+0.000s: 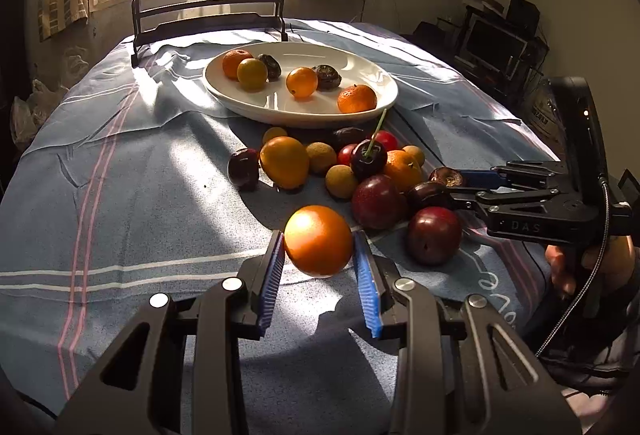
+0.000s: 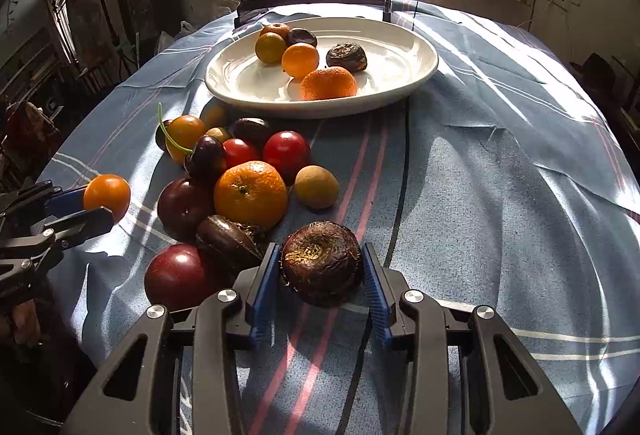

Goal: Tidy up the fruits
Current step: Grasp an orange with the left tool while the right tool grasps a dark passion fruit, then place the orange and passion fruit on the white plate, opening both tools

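Left wrist view: left gripper (image 1: 319,243) clamps an orange fruit (image 1: 318,240); right gripper (image 2: 322,262) clamps a wrinkled dark fruit (image 2: 322,261).

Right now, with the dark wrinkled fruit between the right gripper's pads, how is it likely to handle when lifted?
The dark wrinkled fruit looks dried and shrivelled, so probably light for its size. Its rough, creased skin should grip the ribbed blue pads of the right gripper well, unlikely to slip. Being roundish, it may roll if released on the tablecloth.
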`<state>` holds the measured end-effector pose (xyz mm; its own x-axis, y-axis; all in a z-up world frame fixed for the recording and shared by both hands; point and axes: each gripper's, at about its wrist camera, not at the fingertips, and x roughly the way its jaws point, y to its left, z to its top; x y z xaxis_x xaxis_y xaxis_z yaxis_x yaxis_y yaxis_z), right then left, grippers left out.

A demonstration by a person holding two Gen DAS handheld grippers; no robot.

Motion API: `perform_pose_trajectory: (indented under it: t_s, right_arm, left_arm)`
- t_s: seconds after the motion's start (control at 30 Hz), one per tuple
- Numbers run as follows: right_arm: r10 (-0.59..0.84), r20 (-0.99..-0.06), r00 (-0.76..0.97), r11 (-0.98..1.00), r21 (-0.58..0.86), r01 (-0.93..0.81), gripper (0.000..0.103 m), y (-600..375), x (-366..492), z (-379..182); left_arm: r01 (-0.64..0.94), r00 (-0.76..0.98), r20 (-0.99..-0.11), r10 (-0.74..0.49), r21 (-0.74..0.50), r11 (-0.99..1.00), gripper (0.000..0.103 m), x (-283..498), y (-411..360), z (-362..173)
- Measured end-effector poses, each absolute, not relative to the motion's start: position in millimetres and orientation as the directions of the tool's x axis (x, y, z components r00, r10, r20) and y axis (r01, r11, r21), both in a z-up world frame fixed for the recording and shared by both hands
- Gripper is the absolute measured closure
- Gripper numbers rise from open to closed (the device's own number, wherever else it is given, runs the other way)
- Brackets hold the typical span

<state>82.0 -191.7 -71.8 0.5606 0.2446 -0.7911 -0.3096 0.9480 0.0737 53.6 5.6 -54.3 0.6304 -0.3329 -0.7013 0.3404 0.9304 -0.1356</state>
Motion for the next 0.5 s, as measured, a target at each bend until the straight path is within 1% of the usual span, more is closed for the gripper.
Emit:
perform_pose_trajectory:
  t_s: [0.13, 0.27, 0.5]
  right_arm:
    - [0.303, -0.751, 0.587, 0.945, 0.154, -0.290, 0.063, -206, 75, -62]
    - [0.363, -0.699, 0.616, 0.930, 0.236, -0.282, 0.063, -227, 76, -40]
    - [0.410, -0.646, 0.644, 0.912, 0.313, -0.266, 0.062, -244, 123, -3]
  left_arm:
    - [0.330, 0.642, -0.690, -0.335, -0.146, 0.933, 0.069, 53, 11, -49]
    - [0.327, 0.656, -0.675, -0.338, -0.150, 0.933, 0.069, 60, 12, -40]
    - [0.333, 0.662, -0.656, -0.364, -0.177, 0.926, 0.069, 112, 0, -21]
